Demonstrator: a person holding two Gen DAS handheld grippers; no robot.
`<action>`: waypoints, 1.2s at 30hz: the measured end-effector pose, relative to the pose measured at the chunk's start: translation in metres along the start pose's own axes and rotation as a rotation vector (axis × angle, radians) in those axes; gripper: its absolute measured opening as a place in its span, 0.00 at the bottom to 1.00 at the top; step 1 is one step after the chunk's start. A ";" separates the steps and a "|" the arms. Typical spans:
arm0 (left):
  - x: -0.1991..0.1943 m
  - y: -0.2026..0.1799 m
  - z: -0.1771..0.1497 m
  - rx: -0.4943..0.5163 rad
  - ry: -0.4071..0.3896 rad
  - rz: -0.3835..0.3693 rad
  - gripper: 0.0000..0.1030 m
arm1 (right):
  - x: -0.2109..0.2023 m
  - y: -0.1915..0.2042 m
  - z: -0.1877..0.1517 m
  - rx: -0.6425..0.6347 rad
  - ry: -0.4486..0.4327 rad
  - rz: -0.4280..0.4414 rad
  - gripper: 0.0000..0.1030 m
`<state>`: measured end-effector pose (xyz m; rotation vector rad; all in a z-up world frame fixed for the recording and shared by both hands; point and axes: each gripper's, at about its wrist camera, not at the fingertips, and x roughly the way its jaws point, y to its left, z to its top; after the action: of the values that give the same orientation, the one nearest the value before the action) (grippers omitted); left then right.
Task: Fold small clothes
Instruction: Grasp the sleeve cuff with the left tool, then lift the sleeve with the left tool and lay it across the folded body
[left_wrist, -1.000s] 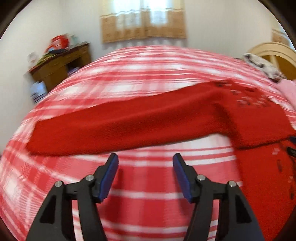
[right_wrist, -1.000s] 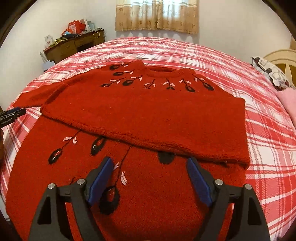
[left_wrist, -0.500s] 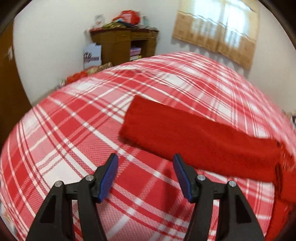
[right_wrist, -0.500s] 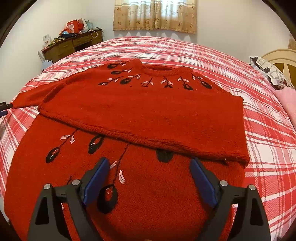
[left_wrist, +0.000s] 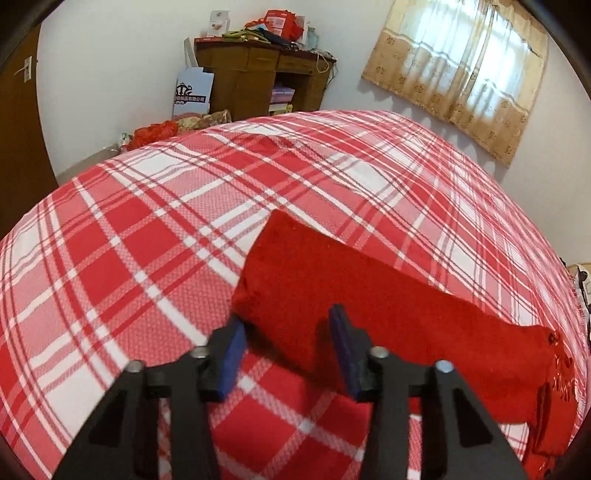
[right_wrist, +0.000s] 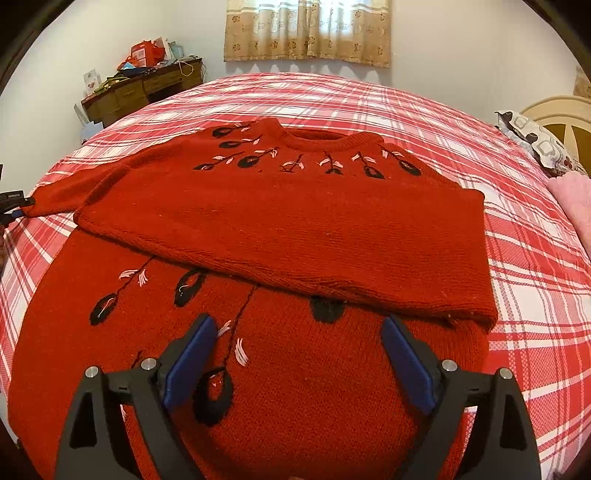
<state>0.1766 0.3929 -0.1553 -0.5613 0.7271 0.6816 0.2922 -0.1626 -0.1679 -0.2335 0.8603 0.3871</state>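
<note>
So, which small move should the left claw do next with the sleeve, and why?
Probably finish closing on the cuff end of the spread-out sleeve, then carry it over the sweater body. The left claw has just been closing, with the cuff corner between its pads, not visibly pinched. One sleeve already lies folded across; the right claw hangs open above the lower front.

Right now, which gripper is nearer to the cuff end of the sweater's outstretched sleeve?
Left. The left gripper sits right at the sleeve cuff, its fingers just closing in around its near corner. The right gripper hovers open over the sweater body, far from the cuff.
</note>
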 end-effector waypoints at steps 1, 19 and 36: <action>0.000 0.000 0.000 -0.001 -0.004 0.003 0.39 | 0.000 0.000 0.000 0.000 0.000 0.000 0.89; -0.029 -0.035 0.008 0.098 -0.017 -0.115 0.05 | 0.000 -0.001 0.000 0.004 0.000 0.001 0.90; -0.126 -0.157 0.019 0.188 -0.076 -0.374 0.05 | 0.000 -0.001 -0.002 0.013 -0.005 0.004 0.90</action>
<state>0.2278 0.2579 -0.0135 -0.4786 0.5868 0.2814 0.2916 -0.1643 -0.1686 -0.2186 0.8582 0.3855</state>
